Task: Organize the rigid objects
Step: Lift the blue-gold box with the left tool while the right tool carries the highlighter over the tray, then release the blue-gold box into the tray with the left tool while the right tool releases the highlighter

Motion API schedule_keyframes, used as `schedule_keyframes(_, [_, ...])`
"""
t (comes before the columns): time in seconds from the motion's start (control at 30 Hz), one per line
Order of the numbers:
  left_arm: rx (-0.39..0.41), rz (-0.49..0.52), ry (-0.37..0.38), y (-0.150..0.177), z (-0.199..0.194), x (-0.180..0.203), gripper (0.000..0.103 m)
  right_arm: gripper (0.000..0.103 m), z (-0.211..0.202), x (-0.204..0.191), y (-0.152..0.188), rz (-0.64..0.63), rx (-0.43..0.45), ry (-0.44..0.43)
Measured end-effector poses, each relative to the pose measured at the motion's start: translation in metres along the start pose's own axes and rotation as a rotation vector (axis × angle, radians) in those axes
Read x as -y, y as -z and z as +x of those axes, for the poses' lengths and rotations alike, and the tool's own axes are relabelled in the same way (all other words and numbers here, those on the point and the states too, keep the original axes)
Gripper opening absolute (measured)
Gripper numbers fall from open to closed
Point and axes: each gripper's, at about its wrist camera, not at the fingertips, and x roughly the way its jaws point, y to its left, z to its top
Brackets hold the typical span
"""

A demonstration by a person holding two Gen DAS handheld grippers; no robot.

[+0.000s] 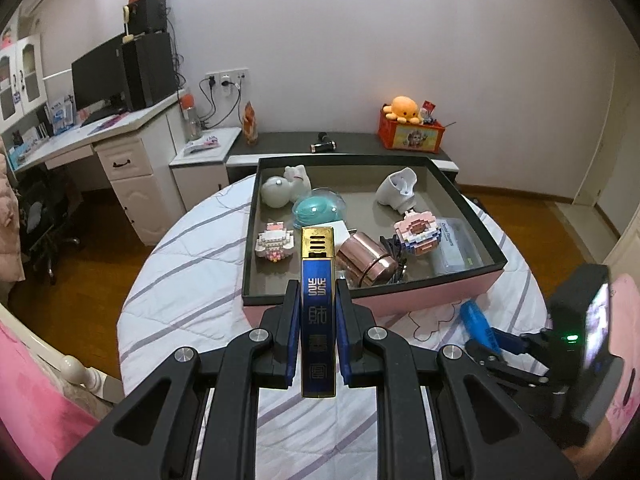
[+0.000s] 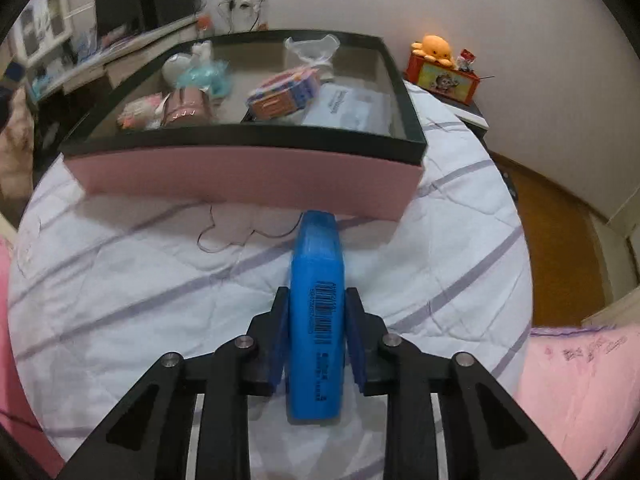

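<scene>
1. Clamped between the pads of the left gripper is a slim blue-and-gold lighter, held upright along its narrow sides, gold cap pointing toward the box.
2. In the right wrist view, the right gripper is clenched on a blue highlighter, gripped about mid-body, tip reaching toward the pink wall of the box.
3. Both items look light and stiff; the lighter's glossy shell is likely slippery, so the flat side faces seem the safest hold, and the highlighter's plastic body should tolerate a firm squeeze.
4. Ahead sits the pink box with a black rim, resting on a striped quilt.
5. Inside lie a brick-built house, a copper tumbler, a teal toy and a white figure.
6. Open floor shows at the near left corner and the middle; each item must clear the raised rim before being lowered.
</scene>
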Motion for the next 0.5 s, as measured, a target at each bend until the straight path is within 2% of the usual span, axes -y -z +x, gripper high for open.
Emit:
schedule_keyframes(0.13, [0.001,0.008,0.008,-0.007,0.005,0.002,0.015,0.026,-0.042,0.011,-0.010,0.045,0.098,-0.042])
schedule_keyframes(0.3, [0.026,0.025,0.014,-0.025,0.009,0.005,0.015,0.026,-0.086,0.020,-0.034,0.050,0.230,-0.036])
schedule_keyframes(0.4, [0.030,0.033,0.017,-0.039,0.018,0.006,0.015,0.026,-0.090,0.022,-0.058,0.051,0.267,-0.046])
schedule_keyframes(0.5, [0.010,0.040,0.011,-0.051,0.036,0.006,0.015,0.026,-0.077,0.017,-0.082,0.043,0.271,-0.057])
